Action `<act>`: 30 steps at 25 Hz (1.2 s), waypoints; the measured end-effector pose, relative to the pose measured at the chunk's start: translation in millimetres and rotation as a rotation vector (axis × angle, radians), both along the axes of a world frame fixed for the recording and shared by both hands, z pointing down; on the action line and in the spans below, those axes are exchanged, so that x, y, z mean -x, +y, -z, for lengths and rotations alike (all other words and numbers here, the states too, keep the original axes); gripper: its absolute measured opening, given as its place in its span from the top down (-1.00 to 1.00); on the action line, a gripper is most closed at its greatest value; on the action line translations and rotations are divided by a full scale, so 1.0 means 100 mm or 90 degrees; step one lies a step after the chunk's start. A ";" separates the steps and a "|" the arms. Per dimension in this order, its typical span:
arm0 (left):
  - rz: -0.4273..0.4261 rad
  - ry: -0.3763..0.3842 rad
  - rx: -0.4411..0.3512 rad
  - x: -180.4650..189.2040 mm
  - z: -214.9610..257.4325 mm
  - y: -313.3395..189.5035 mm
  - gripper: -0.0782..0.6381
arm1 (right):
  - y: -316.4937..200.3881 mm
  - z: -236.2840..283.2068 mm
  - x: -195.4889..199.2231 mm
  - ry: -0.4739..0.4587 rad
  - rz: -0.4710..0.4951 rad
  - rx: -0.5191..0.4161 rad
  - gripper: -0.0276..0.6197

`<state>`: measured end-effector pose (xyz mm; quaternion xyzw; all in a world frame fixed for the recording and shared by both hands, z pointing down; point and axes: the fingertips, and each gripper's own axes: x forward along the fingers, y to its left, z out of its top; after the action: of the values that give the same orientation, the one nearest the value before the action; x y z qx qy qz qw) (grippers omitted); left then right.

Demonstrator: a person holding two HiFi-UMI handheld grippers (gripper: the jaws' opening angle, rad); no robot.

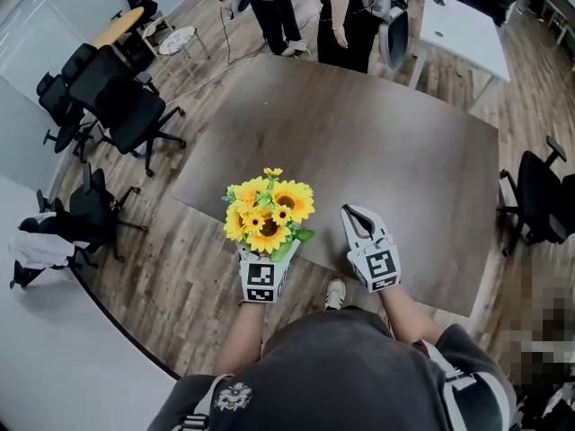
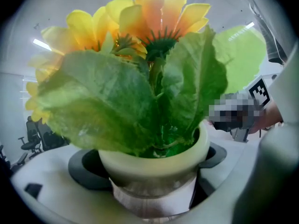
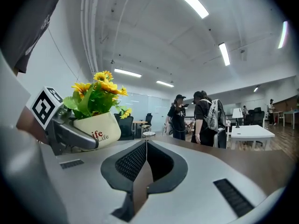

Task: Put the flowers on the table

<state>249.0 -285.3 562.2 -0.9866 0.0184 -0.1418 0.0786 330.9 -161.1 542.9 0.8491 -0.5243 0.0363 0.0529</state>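
Note:
A cream pot of yellow sunflowers with big green leaves is held in my left gripper, whose jaws are shut on the pot at the near edge of the dark wooden table. From the right gripper view the pot shows red lettering and hangs above the tabletop, held from the left. My right gripper lies beside it, to the right, over the table's near edge, its jaws shut with nothing between them.
Two people stand at the table's far end. Black office chairs crowd the left side, another chair stands at the right. A white table is at the back right.

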 end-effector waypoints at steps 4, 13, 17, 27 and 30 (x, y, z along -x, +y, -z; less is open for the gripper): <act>-0.022 -0.008 -0.014 -0.09 -0.15 -0.06 -0.73 | -0.05 -0.19 0.06 -0.005 -0.001 0.008 0.84; -0.075 -0.035 -0.021 -0.64 -0.35 0.05 -0.73 | 0.08 -0.36 -0.33 -0.022 -0.035 0.020 0.84; -0.102 -0.054 -0.016 -0.92 -0.52 0.07 -0.73 | 0.14 -0.41 -0.52 -0.026 -0.060 0.035 0.84; -0.166 -0.087 0.003 -1.44 -1.03 0.04 -0.73 | 0.25 -0.78 -0.76 -0.061 -0.157 0.094 0.84; -0.190 -0.101 0.009 -1.59 -1.19 0.09 -0.73 | 0.32 -0.91 -0.86 -0.087 -0.194 0.094 0.84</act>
<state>407.8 -276.5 680.8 -0.9646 -0.1353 -0.2062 0.0931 416.7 -128.6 634.3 0.9082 -0.3876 0.1401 0.0731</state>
